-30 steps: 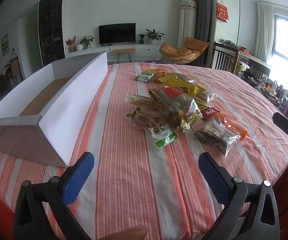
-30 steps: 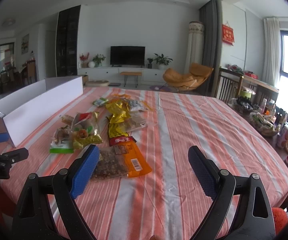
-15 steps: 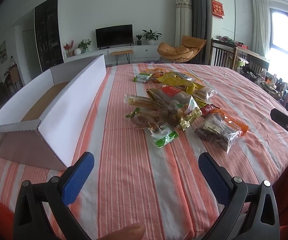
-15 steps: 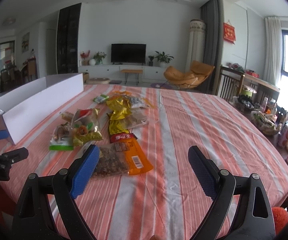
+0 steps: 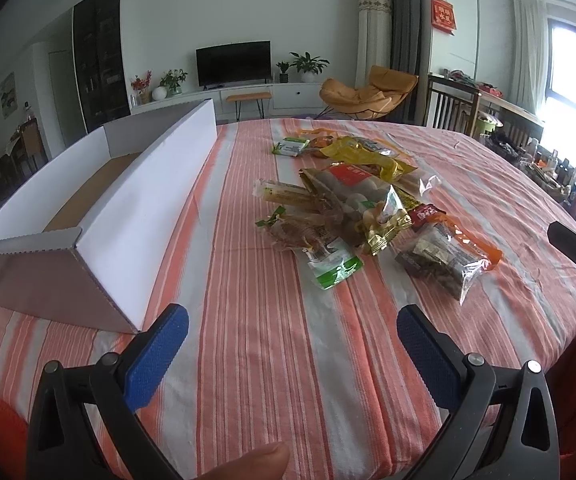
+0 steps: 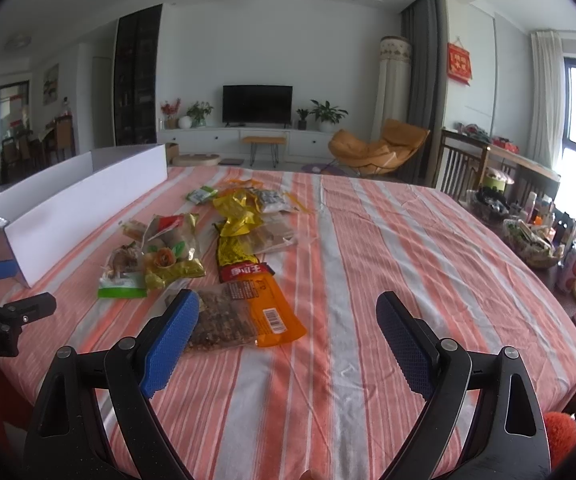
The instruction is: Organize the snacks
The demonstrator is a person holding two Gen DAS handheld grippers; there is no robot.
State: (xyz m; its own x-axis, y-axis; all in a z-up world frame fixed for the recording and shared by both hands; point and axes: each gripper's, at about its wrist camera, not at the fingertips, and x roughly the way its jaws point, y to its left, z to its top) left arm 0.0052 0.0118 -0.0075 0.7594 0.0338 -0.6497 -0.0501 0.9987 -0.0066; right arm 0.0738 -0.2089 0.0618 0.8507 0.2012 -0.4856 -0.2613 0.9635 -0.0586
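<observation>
Several snack packets lie in a loose pile [image 5: 352,208] on the striped tablecloth, also in the right wrist view [image 6: 208,248]. Nearest is an orange-edged clear bag of dark snacks [image 5: 448,256] [image 6: 244,312], with a green-ended packet [image 5: 328,264] [image 6: 122,280] beside it. A long white cardboard box [image 5: 100,208] [image 6: 72,204], open on top, stands left of the pile. My left gripper [image 5: 292,340] is open and empty, short of the pile. My right gripper [image 6: 288,328] is open and empty, its left finger just before the orange-edged bag.
The table [image 6: 428,264] has an orange-and-grey striped cloth. Bottles and baskets [image 6: 560,248] crowd a side surface at the right. Wooden chairs [image 6: 460,164] stand at the far right edge. The left gripper shows at the left of the right wrist view [image 6: 4,304].
Both grippers have moved slightly forward toward the pile, so the packets look a little nearer. Both stay open. The packets and box have not moved.
</observation>
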